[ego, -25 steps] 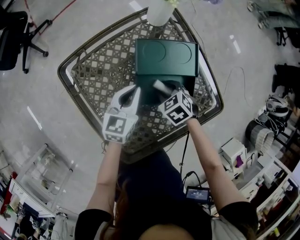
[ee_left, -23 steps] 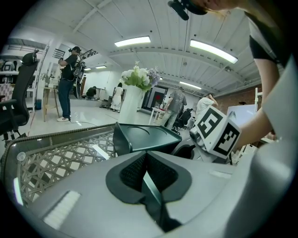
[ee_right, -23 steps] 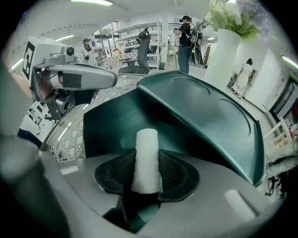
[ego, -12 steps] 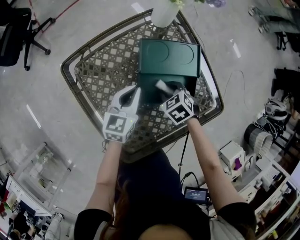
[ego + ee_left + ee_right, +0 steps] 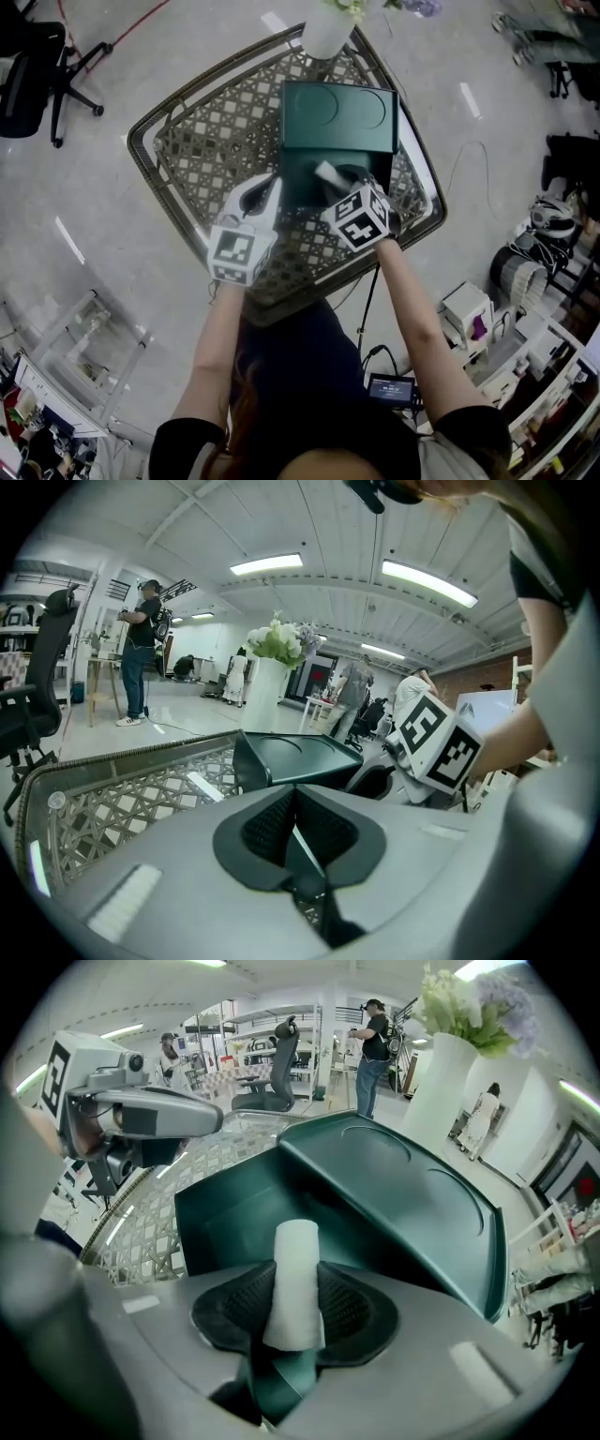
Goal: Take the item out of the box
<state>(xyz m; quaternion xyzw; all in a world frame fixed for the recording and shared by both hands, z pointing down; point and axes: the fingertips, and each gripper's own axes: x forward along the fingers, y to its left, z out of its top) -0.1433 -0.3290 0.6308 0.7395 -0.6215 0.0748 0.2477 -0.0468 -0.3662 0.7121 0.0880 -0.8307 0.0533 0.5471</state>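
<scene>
The left gripper (image 5: 263,190) is keeping its fingers (image 5: 323,832) pressed together with nothing between them, and they are hovering just beside the left wall of the dark green box (image 5: 302,184); whether they are touching it is not showing. The right gripper (image 5: 334,182) is pinching a white roll (image 5: 295,1269) between its fingers (image 5: 352,1312), which have just been closing on it, and the pads are now bearing on both of its sides.

The white roll is sitting in the open mouth of the box, near the front edge. Its long axis is running along the fingers, so in the right gripper view its free end is sticking out past the fingertips towards the box's dark inside. In the head view it is lying slanted, with the free end pointing up and to the left.

The open lid (image 5: 337,117), with two round recesses, is standing behind the roll. The box is resting on a woven lattice tabletop (image 5: 206,141) with a raised rim. A white vase (image 5: 324,30) with flowers (image 5: 469,997) is standing at the far edge behind the lid. An office chair (image 5: 37,66) is standing on the floor, well apart to the left.
</scene>
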